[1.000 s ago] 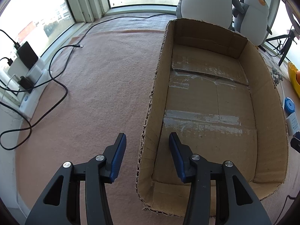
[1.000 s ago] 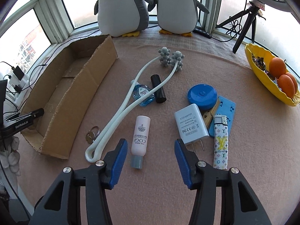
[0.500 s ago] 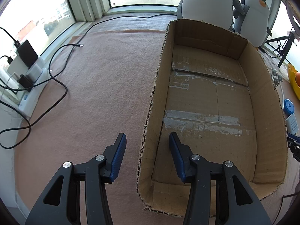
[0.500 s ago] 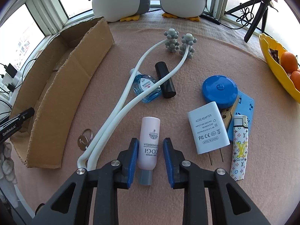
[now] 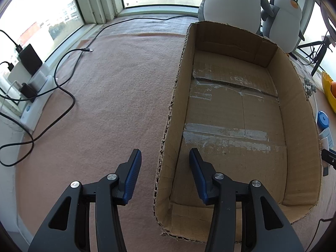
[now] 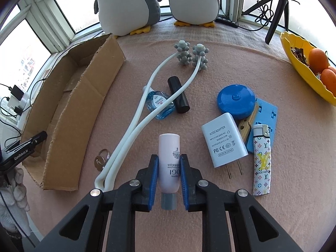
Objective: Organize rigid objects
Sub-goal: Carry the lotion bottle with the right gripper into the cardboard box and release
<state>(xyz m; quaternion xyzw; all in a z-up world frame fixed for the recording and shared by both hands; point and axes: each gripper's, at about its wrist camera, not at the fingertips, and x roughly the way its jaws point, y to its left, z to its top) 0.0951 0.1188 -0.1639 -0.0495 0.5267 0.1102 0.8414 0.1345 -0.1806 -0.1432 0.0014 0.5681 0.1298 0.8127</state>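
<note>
Pink tube [image 6: 169,161], grey cap toward the camera, pinched between the blue pads [image 6: 154,178] of the right gripper [image 6: 169,178]; label partly covered by those pads, only "GI" legible. Lying on the pink cloth [image 6: 210,220], just beside the white massager cord [image 6: 134,134] and near the white adapter [image 6: 223,140]. Lighter [image 6: 261,161], blue round case [image 6: 236,101], black cylinder [image 6: 178,97] and small blue bottle [image 6: 160,104] spread beyond. Left gripper [image 5: 164,168] wide apart, gripping nothing, straddling the near left wall of the cardboard box [image 5: 168,126], one finger outside, one inside. Contact with that wall not discernible. Far right items cut off behind the box wall.
</note>
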